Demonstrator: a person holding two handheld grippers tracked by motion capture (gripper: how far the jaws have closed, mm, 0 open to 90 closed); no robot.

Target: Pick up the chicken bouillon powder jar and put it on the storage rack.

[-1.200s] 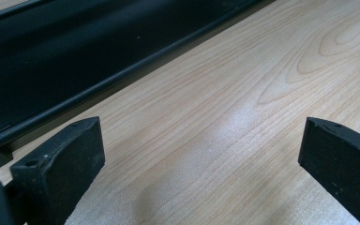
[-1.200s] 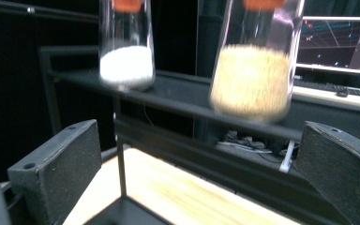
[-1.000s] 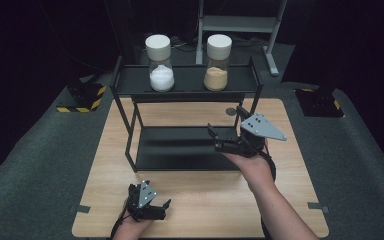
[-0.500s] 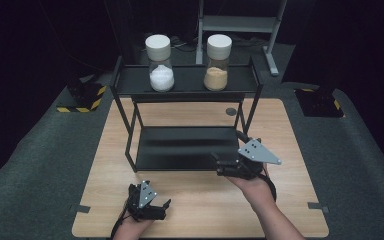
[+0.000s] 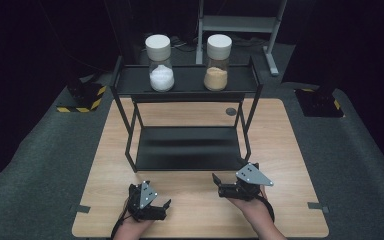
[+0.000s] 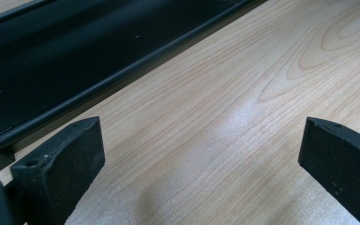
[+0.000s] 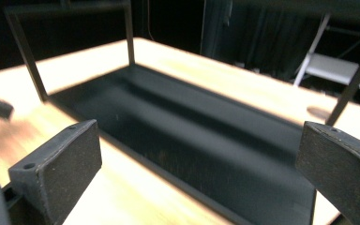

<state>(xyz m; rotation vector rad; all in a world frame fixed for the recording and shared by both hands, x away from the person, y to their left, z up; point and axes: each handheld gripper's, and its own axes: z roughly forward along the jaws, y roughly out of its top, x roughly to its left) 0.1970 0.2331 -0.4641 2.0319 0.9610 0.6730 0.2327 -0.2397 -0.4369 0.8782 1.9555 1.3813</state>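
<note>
A black two-level rack (image 5: 187,147) stands on the wooden table (image 5: 280,150). Its top shelf carries a jar of white powder (image 5: 160,64) and a jar of tan powder (image 5: 218,63), both with white lids. My left gripper (image 5: 164,208) rests open near the table's front edge, left of centre. My right gripper (image 5: 217,184) is open just in front of the rack's lower shelf, jaws pointing left. In the left gripper view the open gripper (image 6: 201,140) frames bare wood beside the shelf edge (image 6: 98,79). In the right gripper view the open gripper (image 7: 197,140) looks across the lower shelf (image 7: 187,136).
The rack's thin legs (image 5: 128,130) stand at its corners. A small round grommet (image 5: 230,111) sits in the table behind the rack. Dark carpet surrounds the table, with striped weights (image 5: 82,97) at the left and a metal stand (image 5: 240,22) behind.
My right gripper has drawn back from over the rack's lower shelf, toward the person and down to the front of the table. The left gripper has stayed put.
</note>
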